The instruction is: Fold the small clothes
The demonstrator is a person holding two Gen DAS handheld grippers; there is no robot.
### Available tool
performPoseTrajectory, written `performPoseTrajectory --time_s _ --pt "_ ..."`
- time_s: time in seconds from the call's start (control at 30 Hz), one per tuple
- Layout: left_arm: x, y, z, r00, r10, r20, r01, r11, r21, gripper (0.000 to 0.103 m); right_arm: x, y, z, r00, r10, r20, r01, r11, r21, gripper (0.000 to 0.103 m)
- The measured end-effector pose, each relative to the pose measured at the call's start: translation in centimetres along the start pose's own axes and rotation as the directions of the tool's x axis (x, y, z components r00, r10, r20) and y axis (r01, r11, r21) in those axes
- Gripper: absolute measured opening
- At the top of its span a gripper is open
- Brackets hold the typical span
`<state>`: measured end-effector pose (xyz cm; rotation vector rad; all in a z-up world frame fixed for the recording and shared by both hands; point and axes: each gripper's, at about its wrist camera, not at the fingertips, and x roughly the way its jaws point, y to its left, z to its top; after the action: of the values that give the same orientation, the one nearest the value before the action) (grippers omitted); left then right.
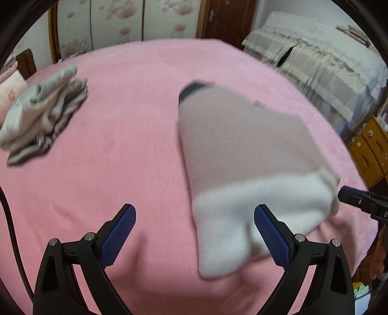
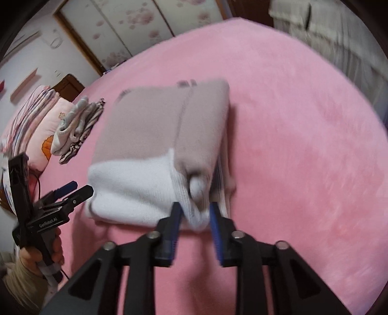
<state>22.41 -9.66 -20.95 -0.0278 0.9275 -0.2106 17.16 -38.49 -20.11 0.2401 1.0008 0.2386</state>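
Mostly a pink bed (image 1: 121,150) fills both views, its fleecy cover running out of frame at the near edge. Behind it stand floral wardrobe doors (image 1: 116,21), cut off at the top, and a second bed with a pale cover (image 1: 320,55) to the right, smeared by blur. On the pink bed lies the folded garment (image 2: 155,135), taupe above and white toward the near end; a dark collar shows at its far end in the left wrist view, though the fold lines are soft and hard to read. Further left, a small pile of folded clothes (image 1: 41,114) sits well apart from it. The left gripper (image 1: 195,226) hovers with jaws wide and nothing between them. The right gripper (image 2: 194,215) has its jaws partly parted around the garment's white near corner; whether the pads press the cloth I cannot tell.
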Motion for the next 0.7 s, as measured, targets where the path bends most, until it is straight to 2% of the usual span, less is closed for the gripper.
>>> performPoseTrajectory --time_s 0.03,0.1,0.2,0.27,0.33,0.37,0.43,0.5,0.57,0.7 --pt "-0.1 0.0 0.8 1.0 -0.009 0.013 0.009 1.0 0.004 0.098 -0.4 0.1 0.9 1.0 -0.002 0.023 0.002 1.0 -0.007 0.052" --pt "0.3 0.0 3.1 0.999 -0.013 0.035 0.013 1.0 0.001 0.098 -0.5 0.1 3.2 0.998 -0.018 0.066 0.018 1.0 -0.009 0.059" --pt "1.6 -0.4 5.8 0.997 -0.015 0.071 0.015 1.0 0.002 0.098 1.1 -0.1 6.8 0.994 -0.047 0.1 0.048 0.999 -0.002 0.059" --pt "2.8 -0.9 7.4 0.996 -0.035 0.079 0.035 0.999 0.004 0.097 2.9 0.2 8.9 0.993 -0.058 0.107 0.06 0.998 -0.017 0.052" --pt "4.3 -1.1 8.6 0.995 -0.066 0.072 0.067 0.998 -0.006 0.091 4.7 0.5 10.5 0.994 -0.071 0.083 0.075 0.996 -0.039 0.023" --pt "5.1 -1.3 9.1 0.995 -0.078 0.058 0.079 0.997 -0.006 0.085 5.6 0.8 11.1 0.995 -0.072 0.071 0.076 0.996 -0.053 0.02" --pt "7.2 -1.8 9.9 0.999 -0.052 0.013 0.052 0.999 0.01 0.076 7.3 1.3 11.6 0.992 -0.112 0.052 0.116 0.989 -0.086 0.019" --pt "8.7 -1.9 10.0 0.999 -0.037 -0.01 0.037 0.999 0.018 0.076 9.4 0.8 11.6 0.984 -0.179 0.008 0.179 0.978 -0.104 0.016" --pt "9.7 -1.8 10.1 0.999 -0.037 -0.024 0.037 0.999 0.008 0.078 10.3 -0.2 11.4 0.981 -0.193 -0.006 0.191 0.977 -0.089 0.012" --pt "10.6 -1.7 9.7 0.999 -0.035 -0.026 0.035 0.999 0.003 0.084 10.7 -2.2 11.0 0.976 -0.216 -0.015 0.215 0.975 -0.052 0.012"
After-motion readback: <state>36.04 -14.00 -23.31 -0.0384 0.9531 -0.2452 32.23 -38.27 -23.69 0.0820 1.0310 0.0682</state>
